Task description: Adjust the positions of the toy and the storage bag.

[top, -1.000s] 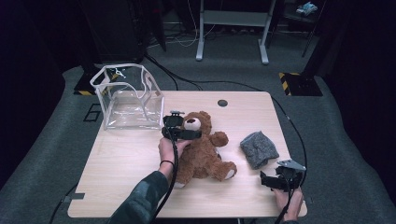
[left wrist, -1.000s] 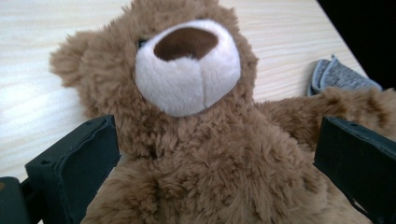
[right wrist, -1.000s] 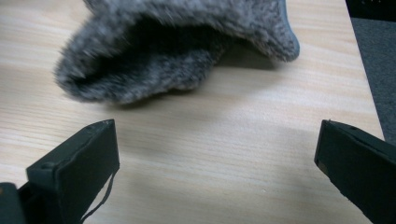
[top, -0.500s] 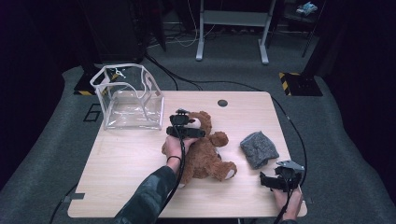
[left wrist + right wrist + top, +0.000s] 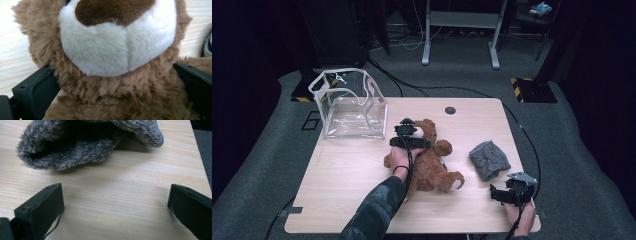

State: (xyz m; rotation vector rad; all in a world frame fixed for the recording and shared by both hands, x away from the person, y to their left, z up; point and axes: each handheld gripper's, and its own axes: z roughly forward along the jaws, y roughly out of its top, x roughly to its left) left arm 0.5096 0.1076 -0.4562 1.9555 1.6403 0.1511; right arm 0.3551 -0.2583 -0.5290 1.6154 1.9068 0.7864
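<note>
A: Where's the bear (image 5: 429,162) on the table (image 5: 347,185)?
B: Mid-table, head twd the far edge. Left gripper (image 5: 411,136) sits over its head, a jaw each side of the neck.
A: Box (image 5: 349,105)?
B: Far left corner, just left of the bear's head.
A: And the hat (image 5: 488,159)?
B: Right of the bear, apart from it. Right gripper (image 5: 511,192) is at the near right corner, just in front of the hat, not touching.

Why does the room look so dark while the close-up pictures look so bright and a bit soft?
High view: light falls on the table, the floor behind is dim. Left gripper view: the teddy bear sits so close that its white muzzle glares. Right gripper view: the grey woolly cloth casts a soft shadow on the wood.
</note>
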